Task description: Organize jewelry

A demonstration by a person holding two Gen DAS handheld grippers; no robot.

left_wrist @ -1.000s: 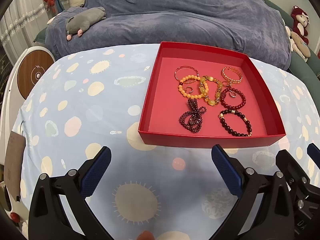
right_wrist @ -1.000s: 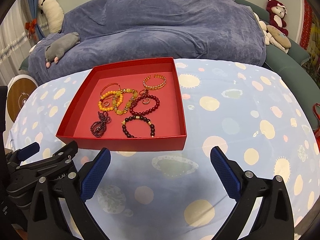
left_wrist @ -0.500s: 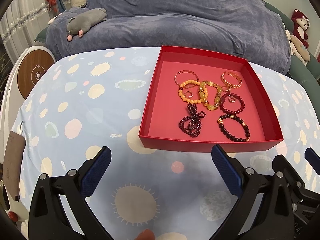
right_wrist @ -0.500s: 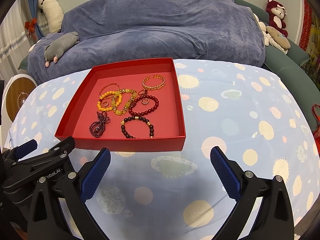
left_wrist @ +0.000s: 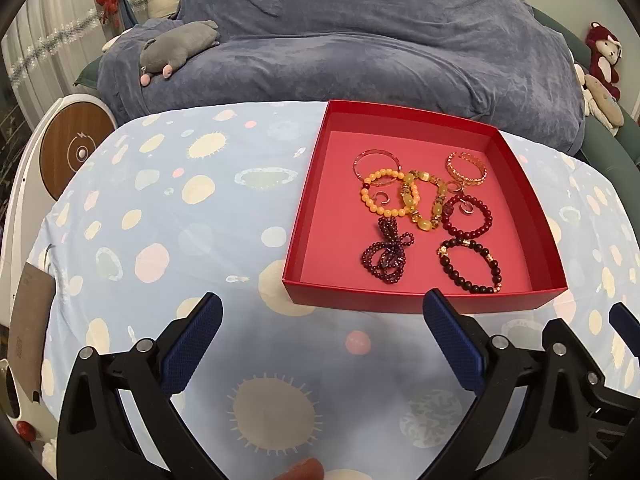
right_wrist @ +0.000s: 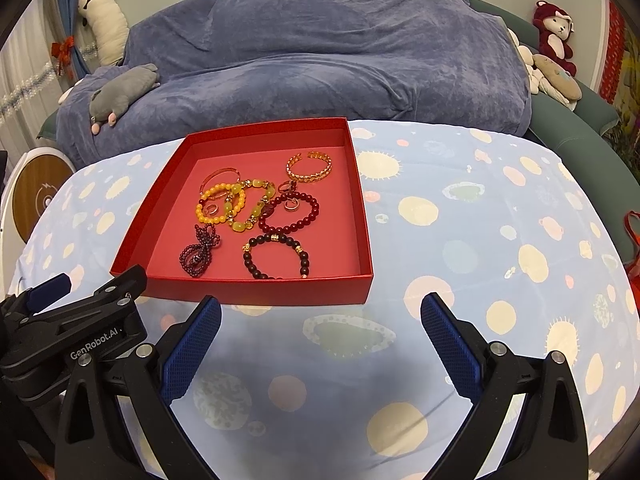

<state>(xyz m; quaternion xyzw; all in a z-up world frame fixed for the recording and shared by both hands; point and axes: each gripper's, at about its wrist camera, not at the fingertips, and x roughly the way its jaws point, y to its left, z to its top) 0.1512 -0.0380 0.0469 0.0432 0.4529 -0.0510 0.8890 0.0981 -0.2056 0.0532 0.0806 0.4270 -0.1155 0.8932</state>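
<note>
On the left tool (right_wrist: 52,300), "GenRobot.AI" reads; both it and the right tool (right_wrist: 320,324) gape released.

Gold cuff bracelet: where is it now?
In both wrist views, the gold cuff bracelet lies in the red tray's far right corner, just beyond the dark red bead bracelet.

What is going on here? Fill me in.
A person holds a two-finger gripper in each hand over a spotted tablecloth. Both the left gripper and the right gripper are open and empty, short of the red box. Beaded bracelets, a gold bangle and small rings lie jumbled inside it, none picked up.
</note>
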